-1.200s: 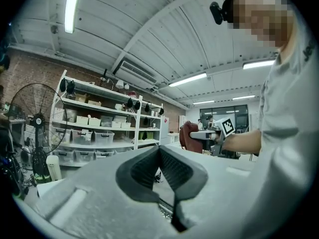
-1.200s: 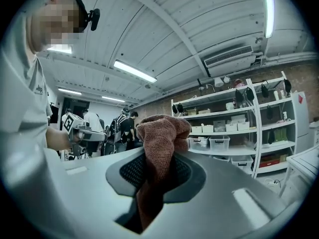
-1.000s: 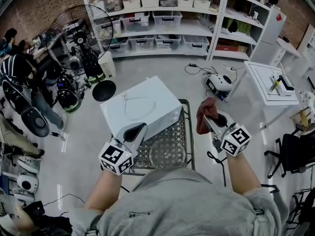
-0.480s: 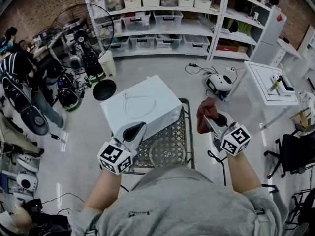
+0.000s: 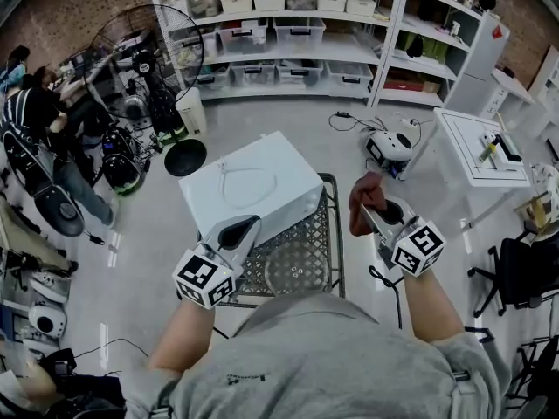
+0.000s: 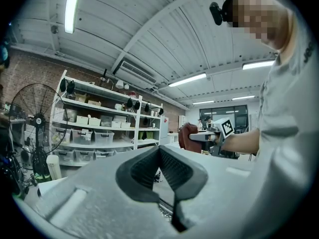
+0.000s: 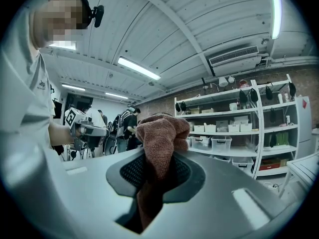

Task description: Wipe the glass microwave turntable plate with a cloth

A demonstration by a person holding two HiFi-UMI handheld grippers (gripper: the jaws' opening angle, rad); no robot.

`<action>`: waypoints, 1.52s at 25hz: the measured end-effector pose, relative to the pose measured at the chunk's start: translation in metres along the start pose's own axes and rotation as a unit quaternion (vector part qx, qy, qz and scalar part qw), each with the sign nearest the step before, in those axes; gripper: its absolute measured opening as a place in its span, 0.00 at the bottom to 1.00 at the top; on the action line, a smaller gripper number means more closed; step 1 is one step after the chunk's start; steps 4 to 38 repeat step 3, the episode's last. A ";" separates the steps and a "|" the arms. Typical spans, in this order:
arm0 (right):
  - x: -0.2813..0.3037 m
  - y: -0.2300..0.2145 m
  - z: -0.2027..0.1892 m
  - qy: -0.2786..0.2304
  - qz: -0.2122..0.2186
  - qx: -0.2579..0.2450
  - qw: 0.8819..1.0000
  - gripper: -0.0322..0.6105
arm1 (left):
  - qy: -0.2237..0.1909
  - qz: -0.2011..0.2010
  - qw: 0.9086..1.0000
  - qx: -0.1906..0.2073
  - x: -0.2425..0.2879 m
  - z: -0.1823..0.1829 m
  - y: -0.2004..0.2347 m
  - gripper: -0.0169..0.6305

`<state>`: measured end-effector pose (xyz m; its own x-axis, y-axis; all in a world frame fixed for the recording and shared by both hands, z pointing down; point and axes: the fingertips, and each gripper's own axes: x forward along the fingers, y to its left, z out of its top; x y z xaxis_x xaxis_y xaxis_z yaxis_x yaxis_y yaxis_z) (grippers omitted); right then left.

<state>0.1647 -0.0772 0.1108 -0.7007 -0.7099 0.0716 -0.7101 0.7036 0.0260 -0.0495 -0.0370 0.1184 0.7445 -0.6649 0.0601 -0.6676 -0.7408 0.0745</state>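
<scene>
Two claws are in use, one in each hand. The right claw (image 7: 158,169) is clamped on the one reddish-brown cloth (image 7: 160,133), which bunches above its pads so a wad sticks out for wiping. It hangs just off the right edge of the wire-mesh tabletop (image 5: 327,234). The left claw (image 5: 245,229) is closed on nothing, tips together, beside the single white microwave (image 5: 249,186), probably free to steady things. One glass turntable plate (image 5: 297,273) lies flat on the mesh between both claws, touched by neither; wiping looks not yet begun.
</scene>
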 end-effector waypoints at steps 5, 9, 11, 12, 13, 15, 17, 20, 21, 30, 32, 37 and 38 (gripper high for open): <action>0.001 0.002 0.002 0.002 -0.001 -0.003 1.000 0.16 | 0.000 0.000 1.000 0.000 -0.001 0.002 0.002 0.02; 0.001 0.002 0.002 0.002 -0.001 -0.003 1.000 0.16 | 0.000 0.000 1.000 0.000 -0.001 0.002 0.002 0.02; 0.001 0.002 0.002 0.002 -0.001 -0.003 1.000 0.16 | 0.000 0.000 1.000 0.000 -0.001 0.002 0.002 0.02; 0.001 0.002 0.002 0.002 -0.001 -0.003 1.000 0.16 | 0.000 0.000 1.000 0.000 -0.001 0.002 0.002 0.02; 0.001 0.002 0.002 0.002 -0.001 -0.003 1.000 0.16 | 0.000 0.000 1.000 0.000 -0.001 0.002 0.002 0.02; 0.001 0.002 0.002 0.002 -0.001 -0.003 1.000 0.16 | 0.000 0.000 1.000 0.000 -0.001 0.002 0.002 0.02; 0.001 0.002 0.002 0.002 -0.001 -0.003 1.000 0.16 | 0.000 0.000 1.000 0.000 -0.001 0.002 0.002 0.02; 0.001 0.002 0.002 0.002 -0.001 -0.003 1.000 0.16 | 0.000 0.000 1.000 0.000 -0.001 0.002 0.002 0.02; 0.001 0.002 0.002 0.002 -0.001 -0.003 1.000 0.16 | 0.000 0.000 1.000 0.000 -0.001 0.002 0.002 0.02; 0.001 0.002 0.002 0.002 -0.001 -0.003 1.000 0.16 | 0.000 0.000 1.000 0.000 -0.001 0.002 0.002 0.02; 0.001 0.002 0.002 0.002 -0.001 -0.003 1.000 0.16 | 0.000 0.000 1.000 0.000 -0.001 0.002 0.002 0.02; 0.001 0.002 0.002 0.002 -0.001 -0.003 1.000 0.16 | 0.000 0.000 1.000 0.000 -0.001 0.002 0.002 0.02; 0.001 0.002 0.002 0.002 -0.001 -0.003 1.000 0.16 | 0.000 0.000 1.000 0.000 -0.001 0.002 0.002 0.02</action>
